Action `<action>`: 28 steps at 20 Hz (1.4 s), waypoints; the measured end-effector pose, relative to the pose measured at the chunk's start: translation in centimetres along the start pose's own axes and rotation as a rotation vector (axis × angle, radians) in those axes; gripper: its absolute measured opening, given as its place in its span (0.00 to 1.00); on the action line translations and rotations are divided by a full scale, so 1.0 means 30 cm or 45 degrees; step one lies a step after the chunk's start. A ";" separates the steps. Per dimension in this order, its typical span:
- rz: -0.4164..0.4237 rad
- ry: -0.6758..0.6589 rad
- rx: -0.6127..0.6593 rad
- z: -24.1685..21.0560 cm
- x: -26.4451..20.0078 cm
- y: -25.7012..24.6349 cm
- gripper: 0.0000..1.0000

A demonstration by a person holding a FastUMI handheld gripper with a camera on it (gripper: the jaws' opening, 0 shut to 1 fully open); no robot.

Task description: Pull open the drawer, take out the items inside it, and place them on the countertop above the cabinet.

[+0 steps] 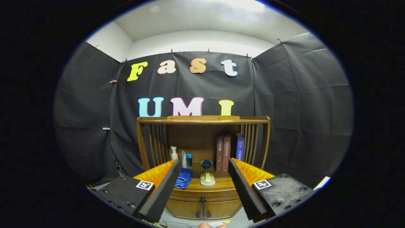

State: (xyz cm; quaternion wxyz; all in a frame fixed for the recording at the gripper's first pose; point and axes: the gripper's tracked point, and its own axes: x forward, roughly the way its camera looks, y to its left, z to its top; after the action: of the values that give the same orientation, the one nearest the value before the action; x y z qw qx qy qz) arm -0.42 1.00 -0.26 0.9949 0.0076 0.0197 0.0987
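The gripper (202, 182) hangs wide open and holds nothing, well back from the wooden cabinet (202, 148) framed between its ribbed fingers. From the left on the countertop (223, 183) stand a white pump bottle (173, 153), two slim tubes (186, 159), a soft folded blue cloth (184, 178), a pale brush (207, 179), a small blue bowl (206, 163) and three upright books (228, 151). Below runs the shut drawer (202, 194), its dark knob (202, 199) small and central. That knob looks easy to miss or slip off, and the crowded countertop could mean knocked bottles when items are set down.
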 end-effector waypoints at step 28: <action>0.029 -0.065 0.030 0.061 -0.040 0.047 0.98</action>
State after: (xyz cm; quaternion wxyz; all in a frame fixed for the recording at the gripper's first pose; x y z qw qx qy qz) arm -1.80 2.11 1.64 0.9937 0.0222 -0.0048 0.1094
